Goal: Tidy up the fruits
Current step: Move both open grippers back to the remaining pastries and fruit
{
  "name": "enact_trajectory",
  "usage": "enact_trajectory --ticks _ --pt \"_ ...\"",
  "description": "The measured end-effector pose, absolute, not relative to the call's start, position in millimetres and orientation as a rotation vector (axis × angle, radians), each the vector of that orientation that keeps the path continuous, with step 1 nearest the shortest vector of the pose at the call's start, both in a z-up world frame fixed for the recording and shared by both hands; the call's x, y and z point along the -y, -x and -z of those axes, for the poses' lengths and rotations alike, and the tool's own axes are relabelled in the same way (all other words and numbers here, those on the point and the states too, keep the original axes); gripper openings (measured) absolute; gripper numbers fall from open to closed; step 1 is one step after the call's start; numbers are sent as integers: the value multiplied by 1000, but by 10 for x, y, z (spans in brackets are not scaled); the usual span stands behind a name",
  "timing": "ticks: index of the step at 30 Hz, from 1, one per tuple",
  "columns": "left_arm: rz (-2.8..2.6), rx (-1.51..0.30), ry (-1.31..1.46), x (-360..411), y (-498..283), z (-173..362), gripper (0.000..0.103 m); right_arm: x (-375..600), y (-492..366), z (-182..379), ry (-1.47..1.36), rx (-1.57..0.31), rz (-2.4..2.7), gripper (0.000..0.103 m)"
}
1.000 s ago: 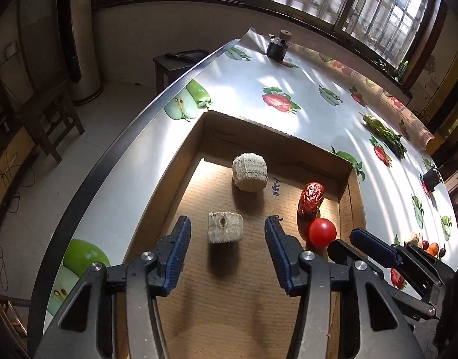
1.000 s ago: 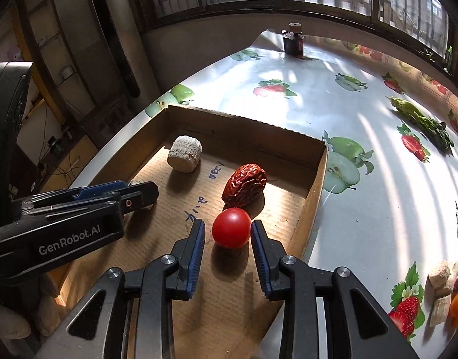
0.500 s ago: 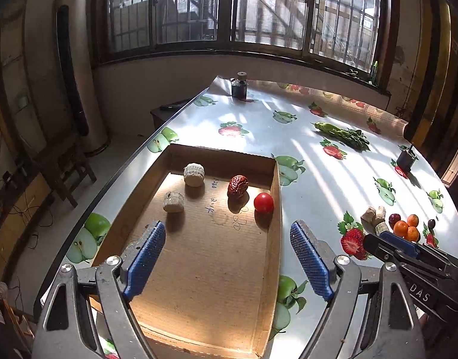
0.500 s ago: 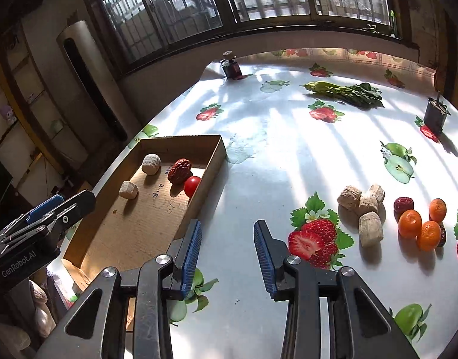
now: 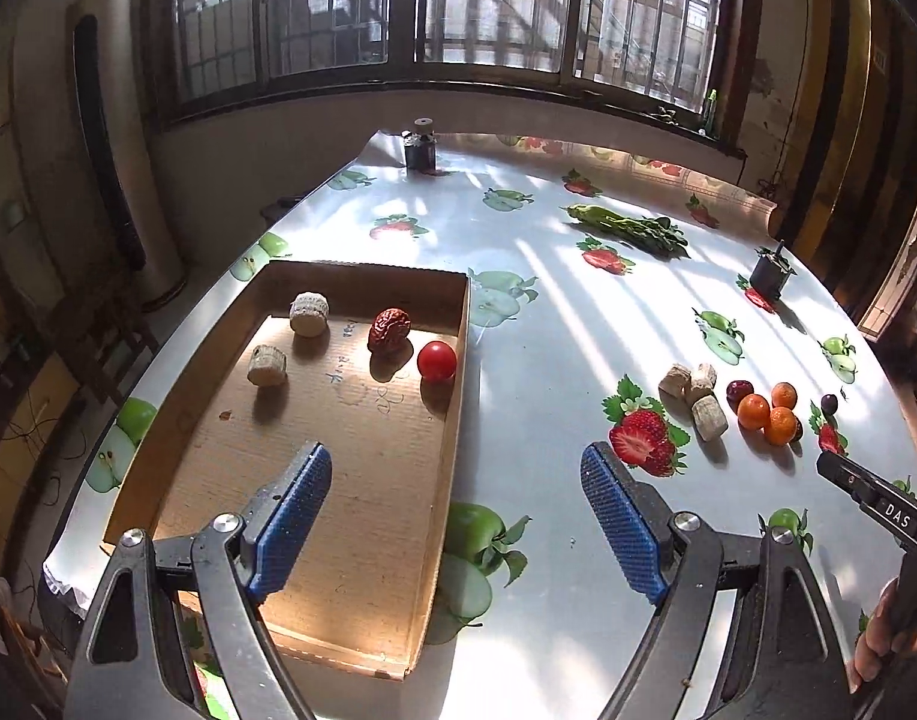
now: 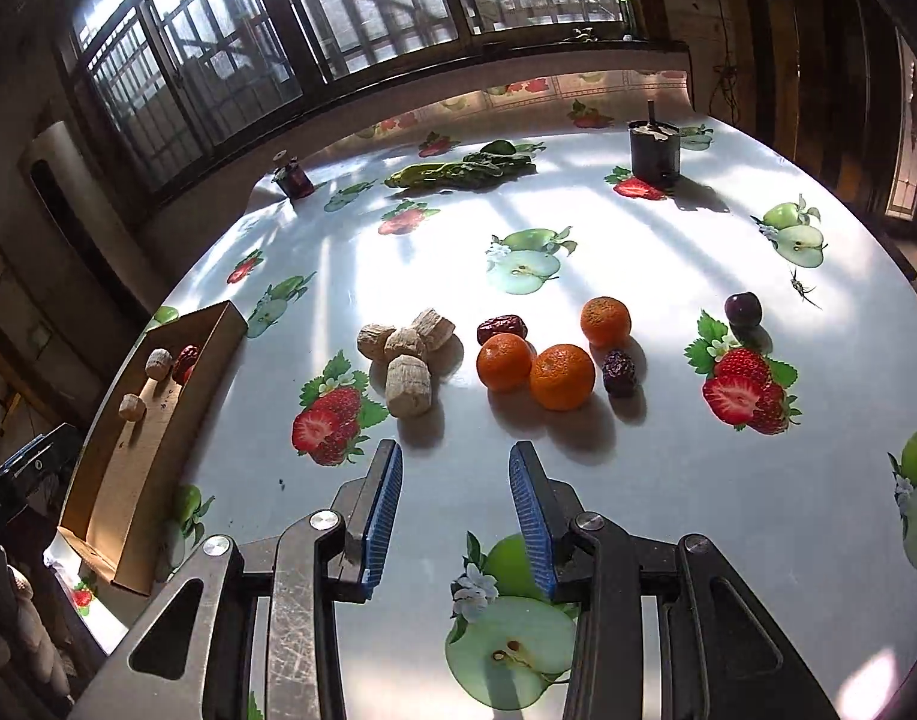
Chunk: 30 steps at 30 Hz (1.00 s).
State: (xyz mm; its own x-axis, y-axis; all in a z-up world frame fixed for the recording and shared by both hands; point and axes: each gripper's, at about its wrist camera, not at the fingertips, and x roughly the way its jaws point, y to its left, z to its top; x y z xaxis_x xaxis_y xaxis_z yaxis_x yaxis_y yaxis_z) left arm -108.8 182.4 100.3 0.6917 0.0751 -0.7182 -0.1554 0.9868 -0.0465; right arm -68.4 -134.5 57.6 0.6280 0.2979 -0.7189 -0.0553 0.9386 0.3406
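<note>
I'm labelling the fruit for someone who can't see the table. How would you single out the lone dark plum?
Start at the three round oranges clustered mid-table on the fruit-print tablecloth. Look right, past them, to the printed strawberries. Just above that print sits the round, glossy dark-purple plum, alone; the other dark fruits nearby are wrinkled dates touching the oranges.

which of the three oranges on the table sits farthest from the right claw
The lone orange at the back right, beside the dark date. The other two oranges sit touching each other, closer to the open right claw.
</note>
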Motion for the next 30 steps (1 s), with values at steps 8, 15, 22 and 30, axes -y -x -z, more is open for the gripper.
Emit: enact_trajectory --ticks 8,15,22,30 --pt "-58 -864 117 -1566 947 -786 85 1883 605 -469 -364 -891 -114 40" --pt "-1 -890 160 -1425 810 -657 85 1698 236 -364 -367 -915 -162 40" --pt "84 -895 212 -1342 654 -632 81 1530 -98 -176 -372 -922 -185 40" --pt "193 -962 217 -917 273 -473 73 1561 -127 -95 -400 -908 -214 39"
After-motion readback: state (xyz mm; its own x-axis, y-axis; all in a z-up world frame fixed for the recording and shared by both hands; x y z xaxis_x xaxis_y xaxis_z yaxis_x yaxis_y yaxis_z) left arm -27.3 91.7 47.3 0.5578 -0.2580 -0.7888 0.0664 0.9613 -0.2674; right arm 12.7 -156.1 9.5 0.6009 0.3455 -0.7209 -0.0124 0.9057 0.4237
